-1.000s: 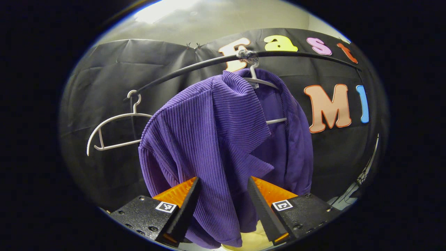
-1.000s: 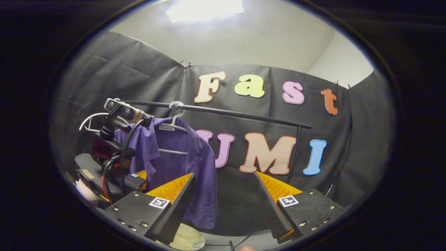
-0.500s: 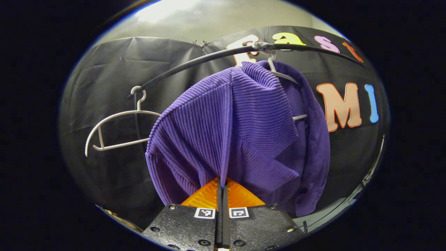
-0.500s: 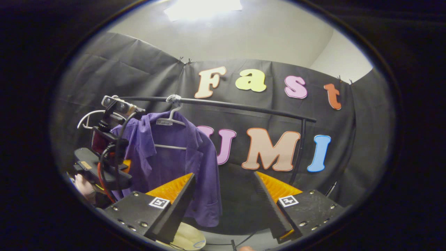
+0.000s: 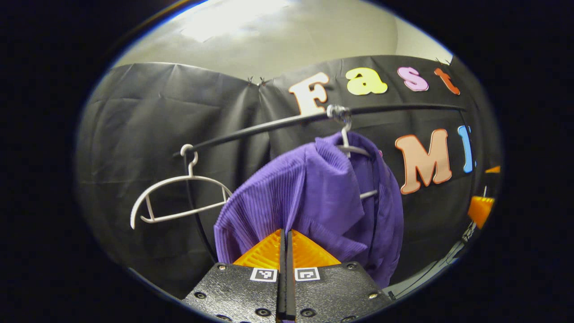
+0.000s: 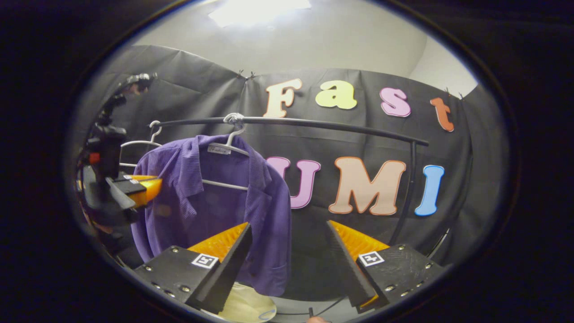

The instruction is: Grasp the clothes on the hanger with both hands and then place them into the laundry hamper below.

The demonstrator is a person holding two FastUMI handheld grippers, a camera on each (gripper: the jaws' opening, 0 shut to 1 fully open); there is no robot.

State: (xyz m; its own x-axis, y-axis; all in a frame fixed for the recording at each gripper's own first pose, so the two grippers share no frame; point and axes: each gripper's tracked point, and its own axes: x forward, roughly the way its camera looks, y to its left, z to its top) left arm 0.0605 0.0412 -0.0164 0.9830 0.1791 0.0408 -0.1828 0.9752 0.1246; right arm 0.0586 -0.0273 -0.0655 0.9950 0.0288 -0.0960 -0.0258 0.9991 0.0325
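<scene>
Purple shirt (image 5: 323,197) on white hanger (image 6: 228,146) hung from black rail (image 6: 314,125), left gripper (image 5: 285,233) clamped on its shoulder fabric, right gripper (image 6: 289,233) fingers spread wide, off the shirt, spare hanger (image 5: 179,197) empty alongside, cream hamper rim (image 6: 249,307) below.

Purple ribbed shirt (image 5: 314,193), white hangers (image 5: 179,197), black rail (image 6: 314,123), cream hamper (image 6: 246,307).

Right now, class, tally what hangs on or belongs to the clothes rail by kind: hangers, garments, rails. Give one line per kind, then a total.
Hangers: 2, the empty white hanger and the white hanger carrying the shirt
Garments: 1, the purple shirt
Rails: 1, the black rail
Total: 4
</scene>
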